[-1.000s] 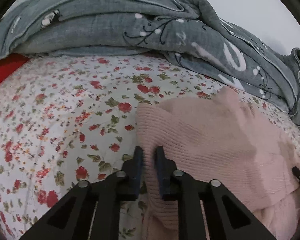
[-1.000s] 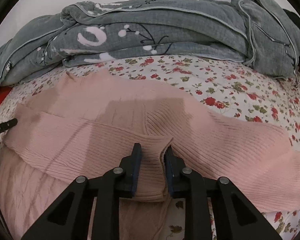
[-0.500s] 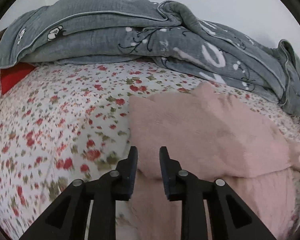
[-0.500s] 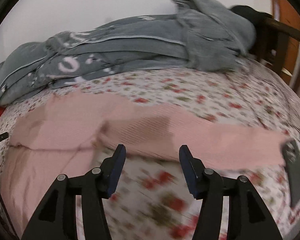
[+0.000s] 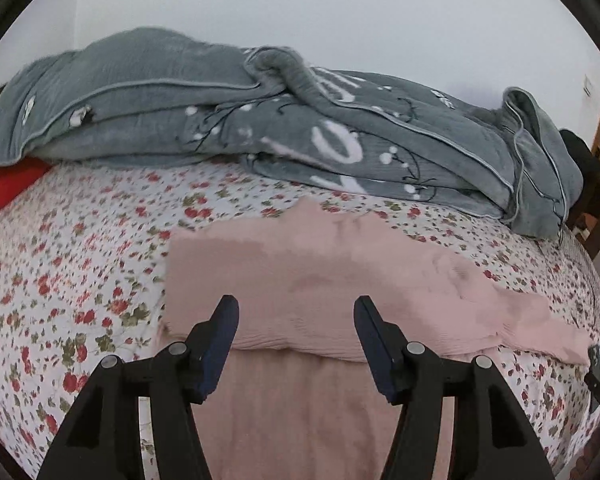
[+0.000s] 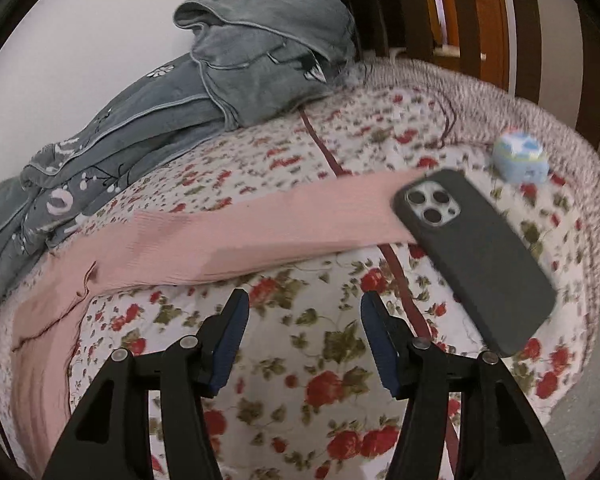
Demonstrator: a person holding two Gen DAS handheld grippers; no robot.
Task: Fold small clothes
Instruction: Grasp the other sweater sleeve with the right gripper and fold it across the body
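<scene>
A pink knit sweater (image 5: 320,276) lies on the floral bedspread (image 5: 80,280), its top part folded down over the body. My left gripper (image 5: 296,320) hovers above the folded edge; its jaws are opening and hold nothing. In the right wrist view one long pink sleeve (image 6: 260,232) stretches across the bed toward the right. My right gripper (image 6: 304,312) hangs over bare floral sheet just in front of that sleeve. Its jaws are opening too, with nothing between them.
A crumpled grey blanket (image 5: 220,112) runs along the wall behind the sweater. A black phone (image 6: 476,256) lies on the sleeve's end, with a small blue-and-white case (image 6: 520,160) behind it. A red item (image 5: 14,180) peeks out far left. Wooden slats (image 6: 480,20) stand beyond the bed's right end.
Both grippers were shut on the sweater's fabric and have let go and opened. The left pulled back and rose. The right swung far to the right, bringing the phone into view.
</scene>
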